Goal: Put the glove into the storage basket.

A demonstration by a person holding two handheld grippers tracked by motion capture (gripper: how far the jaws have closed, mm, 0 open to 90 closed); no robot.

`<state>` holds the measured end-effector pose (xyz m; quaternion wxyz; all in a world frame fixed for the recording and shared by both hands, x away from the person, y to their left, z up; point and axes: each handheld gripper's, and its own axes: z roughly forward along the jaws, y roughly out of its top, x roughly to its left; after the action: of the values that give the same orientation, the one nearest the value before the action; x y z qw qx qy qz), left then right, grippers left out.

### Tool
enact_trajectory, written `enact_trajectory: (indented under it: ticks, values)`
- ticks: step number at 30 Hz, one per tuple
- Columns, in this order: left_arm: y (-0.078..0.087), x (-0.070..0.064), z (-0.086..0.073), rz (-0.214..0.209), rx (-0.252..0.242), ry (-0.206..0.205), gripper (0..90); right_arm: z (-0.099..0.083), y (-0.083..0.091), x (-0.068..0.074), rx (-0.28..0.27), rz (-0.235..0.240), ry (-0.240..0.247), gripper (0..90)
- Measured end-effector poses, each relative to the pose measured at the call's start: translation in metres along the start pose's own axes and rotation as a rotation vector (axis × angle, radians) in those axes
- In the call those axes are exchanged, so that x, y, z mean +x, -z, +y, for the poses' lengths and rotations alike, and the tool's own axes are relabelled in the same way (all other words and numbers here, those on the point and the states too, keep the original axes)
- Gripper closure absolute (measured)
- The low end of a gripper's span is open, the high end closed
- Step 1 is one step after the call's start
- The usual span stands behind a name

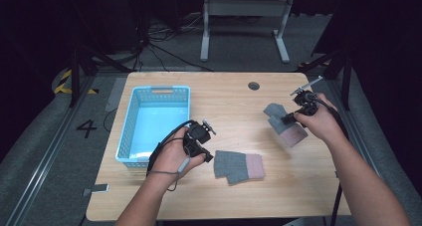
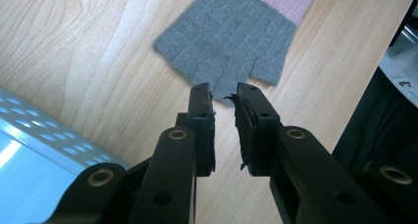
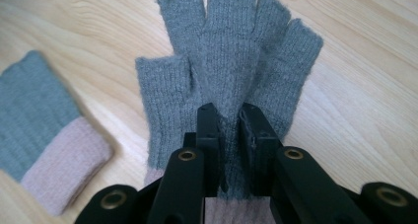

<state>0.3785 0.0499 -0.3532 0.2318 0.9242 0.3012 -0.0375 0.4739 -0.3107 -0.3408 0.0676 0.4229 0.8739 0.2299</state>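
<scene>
Two grey fingerless gloves with pink cuffs are on the wooden table (image 1: 224, 96). My right gripper (image 1: 287, 119) (image 3: 229, 110) is shut on the palm of the right-hand glove (image 1: 275, 111) (image 3: 231, 51), whose fingers point away from the jaws. I cannot tell whether that glove rests on the table or is just off it. The other glove (image 1: 239, 166) (image 2: 226, 36) (image 3: 44, 145) lies flat near the table's front. My left gripper (image 1: 206, 155) (image 2: 224, 93) stands just short of that glove's finger ends, with its jaws a little apart and only wood between them.
A light blue plastic basket (image 1: 130, 121) (image 2: 29, 130) stands on the table's left side, right beside my left hand. A small round hole (image 1: 254, 85) sits in the table's far edge. Table legs and cables are on the floor beyond.
</scene>
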Motion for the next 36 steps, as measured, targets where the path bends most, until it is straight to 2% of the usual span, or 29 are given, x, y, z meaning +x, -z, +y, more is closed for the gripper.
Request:
enact_trajectory:
  ticks: [3, 4, 6, 7, 8, 10, 14, 17, 19, 20, 21, 28, 30, 31, 32, 33, 36]
  values:
    - [0.001, -0.001, 0.000, 0.002, -0.005, -0.004, 77.5, 0.002, 0.003, 0.011, -0.003, 0.026, 0.050, 80.5]
    - [0.001, -0.001, 0.000, 0.002, -0.005, -0.004, 77.5, 0.002, 0.003, 0.011, -0.003, 0.026, 0.050, 80.5]
    - [0.002, -0.001, -0.001, 0.001, -0.006, -0.003, 77.4, 0.004, 0.004, 0.019, 0.001, 0.038, 0.091, 80.3]
    - [0.002, 0.000, -0.002, 0.005, -0.014, 0.007, 77.1, 0.005, 0.004, 0.028, 0.004, 0.056, 0.145, 80.3]
    - [0.002, 0.000, -0.002, 0.005, -0.014, 0.007, 77.1, 0.005, 0.004, 0.028, 0.004, 0.056, 0.145, 80.3]
    - [0.003, 0.001, -0.004, 0.009, -0.011, 0.013, 77.1, 0.009, 0.003, 0.041, 0.015, 0.072, 0.205, 80.2]
    - [0.006, 0.001, -0.008, 0.014, -0.015, 0.020, 77.1, 0.013, 0.002, 0.056, 0.008, 0.093, 0.244, 80.1]
    - [0.007, 0.001, -0.010, 0.015, -0.017, 0.025, 77.0, 0.015, 0.001, 0.062, 0.010, 0.113, 0.270, 80.1]
    - [0.009, 0.002, -0.014, 0.019, -0.018, 0.035, 77.0, 0.017, -0.001, 0.072, 0.017, 0.126, 0.309, 79.8]
    - [0.009, 0.002, -0.014, 0.019, -0.018, 0.035, 77.0, 0.017, -0.001, 0.072, 0.017, 0.126, 0.309, 79.8]
    - [0.010, 0.002, -0.016, 0.022, -0.019, 0.040, 77.0, 0.017, -0.003, 0.078, 0.020, 0.138, 0.338, 79.6]
    - [0.012, 0.002, -0.021, 0.031, -0.022, 0.050, 76.6, 0.016, -0.010, 0.097, 0.040, 0.166, 0.403, 79.3]
    - [0.012, 0.002, -0.022, 0.034, -0.022, 0.053, 76.6, 0.016, -0.012, 0.103, 0.042, 0.174, 0.431, 79.2]
    - [0.012, 0.001, -0.024, 0.035, -0.021, 0.056, 76.6, 0.015, -0.016, 0.109, 0.048, 0.186, 0.462, 78.8]
    - [0.012, 0.001, -0.024, 0.035, -0.021, 0.056, 76.6, 0.015, -0.016, 0.109, 0.048, 0.186, 0.462, 78.8]
    - [0.013, 0.001, -0.024, 0.035, -0.019, 0.057, 76.5, 0.015, -0.020, 0.114, 0.055, 0.191, 0.491, 78.7]
    - [0.013, 0.001, -0.024, 0.036, -0.022, 0.058, 76.4, 0.015, -0.024, 0.120, 0.066, 0.197, 0.518, 78.6]
